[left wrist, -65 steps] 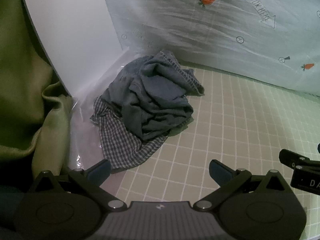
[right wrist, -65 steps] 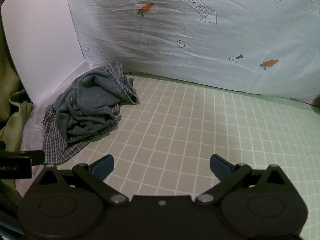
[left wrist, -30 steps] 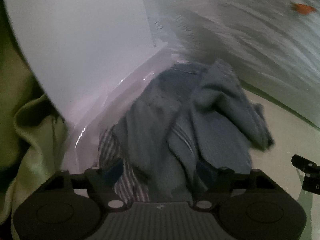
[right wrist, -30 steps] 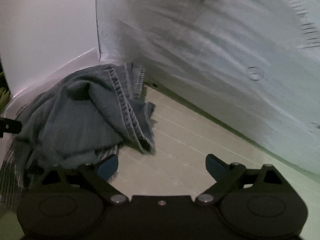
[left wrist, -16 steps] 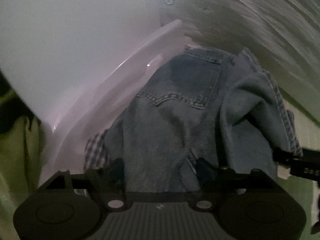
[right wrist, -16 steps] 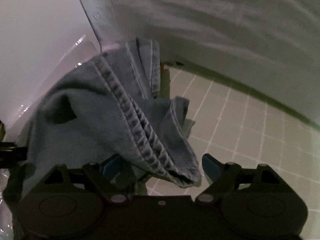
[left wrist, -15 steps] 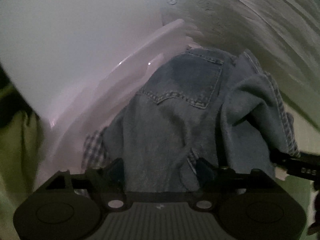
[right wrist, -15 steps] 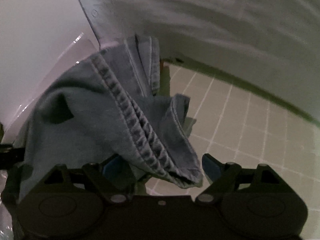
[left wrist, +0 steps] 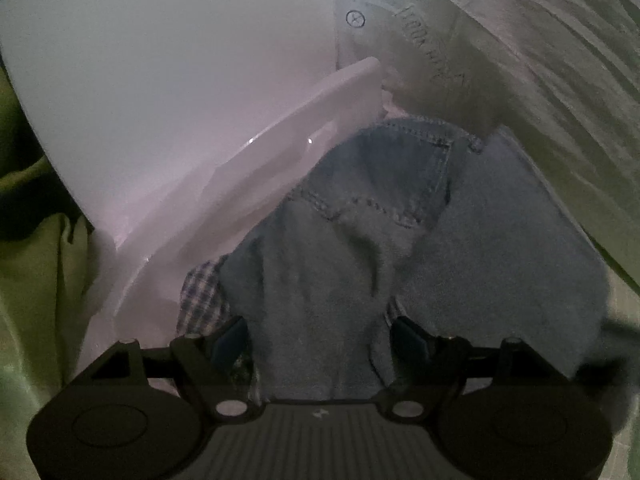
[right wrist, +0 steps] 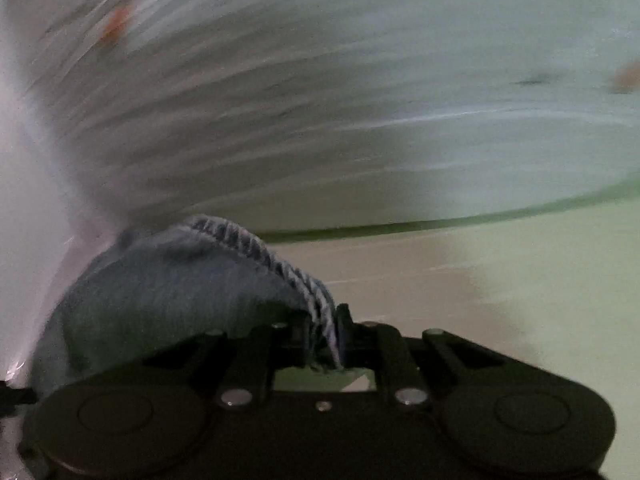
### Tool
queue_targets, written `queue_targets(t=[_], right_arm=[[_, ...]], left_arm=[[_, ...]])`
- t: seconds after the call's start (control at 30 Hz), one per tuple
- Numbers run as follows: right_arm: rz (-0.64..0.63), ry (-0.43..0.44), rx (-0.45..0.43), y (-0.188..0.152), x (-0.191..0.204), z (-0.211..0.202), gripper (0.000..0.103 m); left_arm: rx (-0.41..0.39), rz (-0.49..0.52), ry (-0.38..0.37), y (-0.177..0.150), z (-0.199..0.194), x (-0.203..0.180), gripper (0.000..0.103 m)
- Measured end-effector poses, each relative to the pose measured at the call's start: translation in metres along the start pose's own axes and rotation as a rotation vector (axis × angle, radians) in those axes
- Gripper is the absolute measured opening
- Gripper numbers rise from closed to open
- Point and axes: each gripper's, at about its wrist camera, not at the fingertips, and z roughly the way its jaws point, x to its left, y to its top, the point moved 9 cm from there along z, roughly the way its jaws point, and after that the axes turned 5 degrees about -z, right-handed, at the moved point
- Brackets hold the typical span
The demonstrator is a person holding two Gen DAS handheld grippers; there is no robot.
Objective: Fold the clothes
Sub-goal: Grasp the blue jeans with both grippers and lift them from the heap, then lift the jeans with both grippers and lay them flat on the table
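Observation:
A crumpled pair of blue jeans lies in a heap with a back pocket facing up. A checked cloth peeks out beneath its left side. My left gripper hangs low over the heap, open, with a fold of denim lying between its fingers. In the right wrist view the jeans rise to the left. My right gripper is closing, and its jaws pinch the stitched hem of the jeans. That view is blurred by motion.
A white panel and clear plastic sheet stand behind the heap, with green cloth to the left. A pale printed sheet forms the back wall. Green checked matting stretches out to the right.
My right gripper went from wide open around the denim hem to clamped on it, and swung with it. My left gripper crept a little closer over the jeans and stays open.

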Motion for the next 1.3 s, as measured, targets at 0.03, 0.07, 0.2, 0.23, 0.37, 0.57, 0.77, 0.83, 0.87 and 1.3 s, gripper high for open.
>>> queue_targets(t=[0.03, 0.07, 0.2, 0.23, 0.37, 0.57, 0.77, 0.83, 0.87, 1.3], right_arm=[[-0.011, -0.043, 0.002, -0.006, -0.018, -0.010, 0.013], [-0.016, -0.069, 0.006, -0.013, -0.030, -0.019, 0.013], [0.001, -0.165, 0.032, -0.037, -0.056, -0.038, 0.013], [0.011, -0.169, 0.041, -0.040, -0.056, -0.037, 0.013], [0.049, -0.185, 0.079, -0.051, -0.056, -0.030, 0.013], [0.053, -0.181, 0.104, -0.051, -0.054, -0.023, 0.013], [0.078, -0.176, 0.128, -0.056, -0.057, -0.017, 0.014], [0.073, -0.179, 0.135, -0.057, -0.056, -0.014, 0.014], [0.074, -0.179, 0.140, -0.058, -0.055, -0.012, 0.014], [-0.073, -0.189, -0.054, -0.024, -0.040, -0.048, 0.014]], left_arm=[[-0.012, -0.003, 0.006, 0.004, -0.002, 0.001, 0.080], [-0.025, -0.005, 0.017, 0.008, -0.003, 0.002, 0.080], [-0.037, 0.022, 0.010, 0.017, -0.004, -0.003, 0.080], [-0.025, 0.029, -0.008, 0.017, -0.001, -0.006, 0.080], [0.008, -0.002, -0.093, 0.019, 0.008, -0.024, 0.080], [0.034, -0.012, -0.106, 0.026, 0.025, -0.040, 0.080], [0.079, -0.060, -0.128, 0.028, 0.037, -0.048, 0.080], [0.093, -0.025, -0.104, 0.026, 0.043, -0.049, 0.078], [0.088, -0.023, -0.105, 0.026, 0.042, -0.049, 0.070], [-0.206, -0.014, -0.213, 0.073, -0.057, -0.071, 0.003]])
